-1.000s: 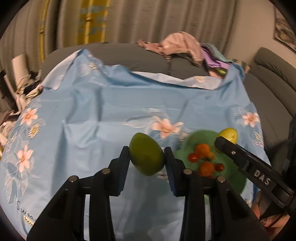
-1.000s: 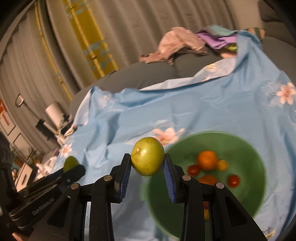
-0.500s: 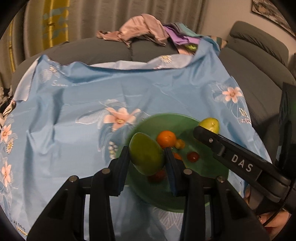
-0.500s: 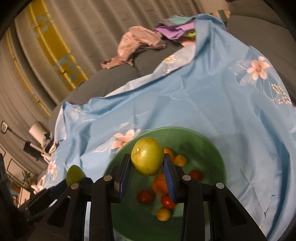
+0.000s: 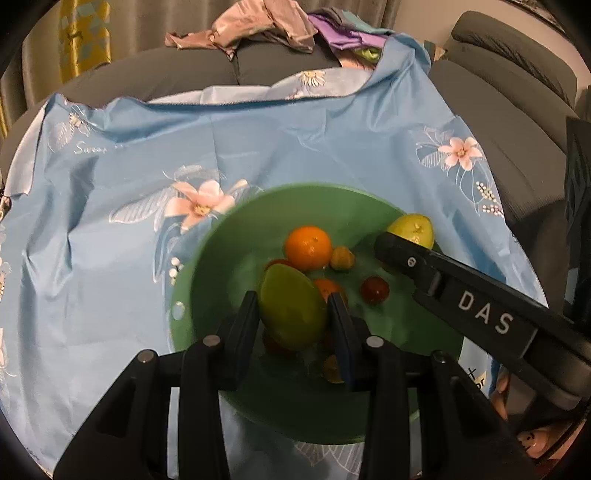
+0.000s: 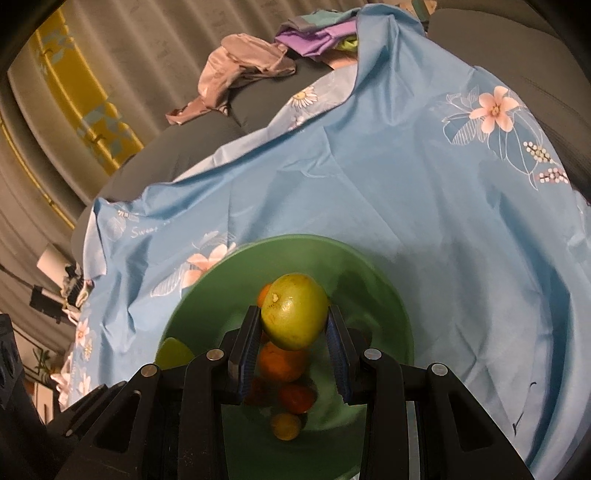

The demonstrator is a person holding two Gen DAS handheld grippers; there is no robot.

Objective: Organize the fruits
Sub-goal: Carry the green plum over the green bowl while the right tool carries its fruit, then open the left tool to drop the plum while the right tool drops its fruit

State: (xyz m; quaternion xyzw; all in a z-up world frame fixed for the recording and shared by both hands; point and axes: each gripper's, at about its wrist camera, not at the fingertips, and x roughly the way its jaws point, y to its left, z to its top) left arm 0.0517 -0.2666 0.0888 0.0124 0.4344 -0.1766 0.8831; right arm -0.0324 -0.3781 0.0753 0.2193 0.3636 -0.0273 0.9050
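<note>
A green bowl sits on a blue flowered cloth and holds an orange, small red tomatoes and small yellow fruits. My left gripper is shut on a green mango and holds it over the bowl's near side. My right gripper is shut on a yellow-green round fruit above the bowl. The right gripper also shows in the left wrist view, over the bowl's right rim. The mango also shows in the right wrist view.
The blue cloth covers a grey sofa. A pile of clothes lies on the sofa back. Curtains hang behind.
Both grippers have moved over the bowl and lower, each still holding its fruit. The bowl now fills more of both views.
</note>
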